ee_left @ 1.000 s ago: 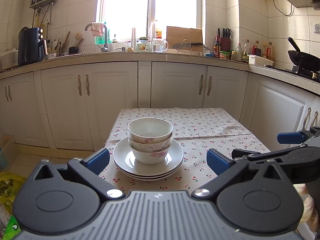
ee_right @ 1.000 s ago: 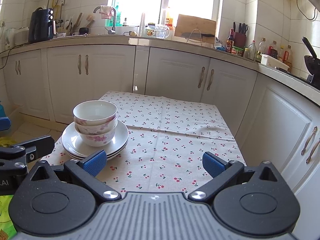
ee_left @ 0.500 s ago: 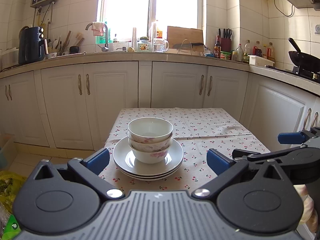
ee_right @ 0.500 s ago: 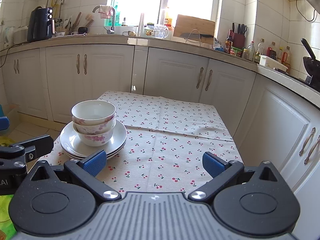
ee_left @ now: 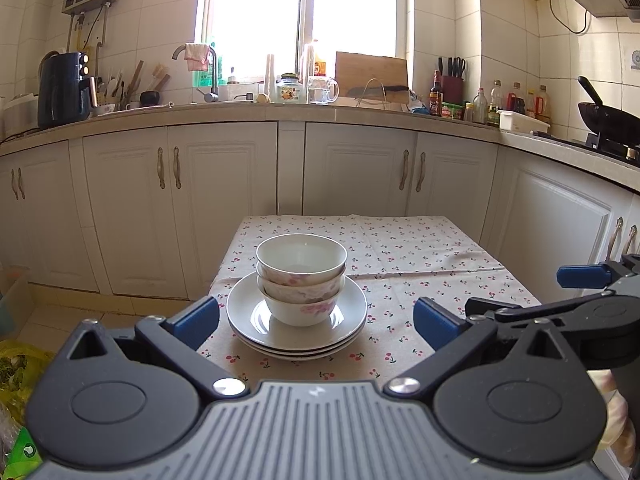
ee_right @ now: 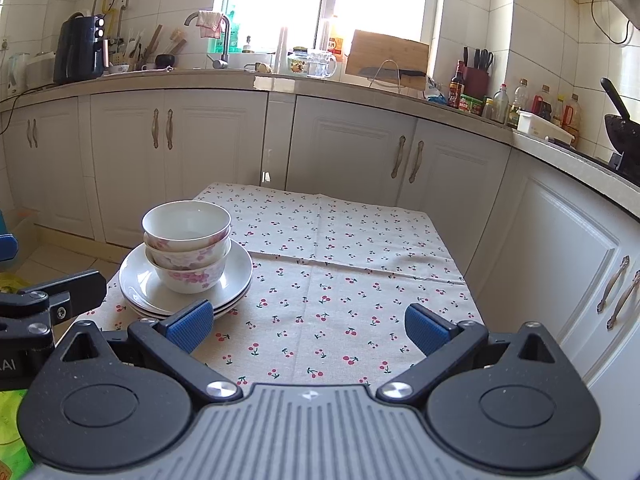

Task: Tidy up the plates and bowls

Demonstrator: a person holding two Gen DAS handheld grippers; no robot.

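both pairs of fingers, left gripper [ee_left: 316,318] and right gripper [ee_right: 307,327], are spread wide and hold nothing, short of the crockery. further on, three bowls [ee_left: 301,276] sit nested on stacked plates [ee_left: 297,322] on the bench [ee_right: 360,280]. the tidying looks done, or not yet begun.

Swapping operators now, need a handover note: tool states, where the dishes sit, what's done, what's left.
Left tool: open, empty, held short of the stack and lined up with it.
Right tool: open, empty, over the bare cherry-print tablecloth to the right of the stack.
Dishes: three bowls nested together, sitting on the stack of plates near the table's front left corner.
Done: bowls and plates are gathered in one pile; nothing else is loose on the cloth.
Left: unclear from here whether the pile still has to go somewhere; neither tool touches it.
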